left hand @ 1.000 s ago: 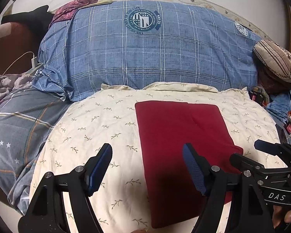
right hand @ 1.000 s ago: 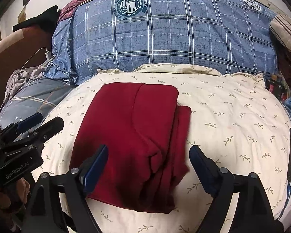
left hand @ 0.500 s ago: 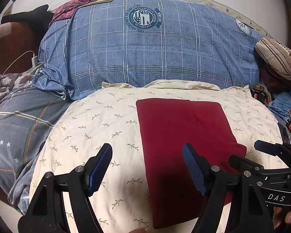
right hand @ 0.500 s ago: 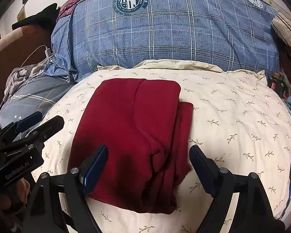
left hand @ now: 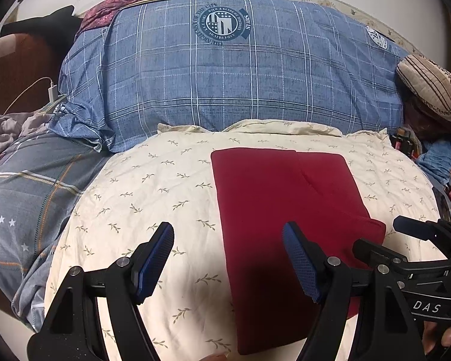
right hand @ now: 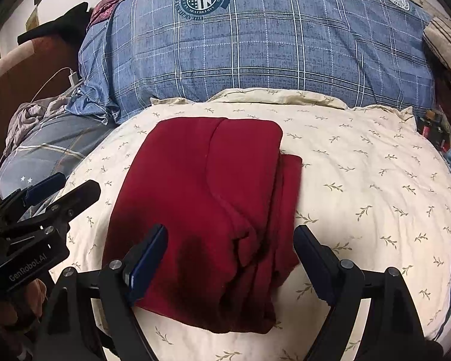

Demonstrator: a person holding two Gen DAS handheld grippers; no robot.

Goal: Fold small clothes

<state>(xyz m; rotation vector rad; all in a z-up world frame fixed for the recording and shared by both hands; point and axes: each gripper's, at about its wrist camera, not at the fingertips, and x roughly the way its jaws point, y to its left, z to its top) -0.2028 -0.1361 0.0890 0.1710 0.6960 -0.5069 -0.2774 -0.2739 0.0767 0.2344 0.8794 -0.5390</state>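
Observation:
A dark red garment [left hand: 279, 210] [right hand: 207, 210] lies folded into a long rectangle on a cream leaf-print cushion [left hand: 153, 186] [right hand: 360, 174]. Its right side shows stacked layers and a loose bunched edge in the right wrist view. My left gripper [left hand: 228, 234] hovers open over the garment's left edge, nothing between its blue pads. My right gripper [right hand: 231, 237] hangs open above the garment's near end, its fingers straddling the cloth without touching it. Each gripper shows at the edge of the other's view.
A big blue plaid pillow [left hand: 225, 75] with a round emblem rises behind the cushion. Grey plaid bedding [left hand: 24, 198] and crumpled cloth lie to the left, with a white charger cable [left hand: 49, 88]. A striped bolster [left hand: 430, 87] and small clutter sit at the right.

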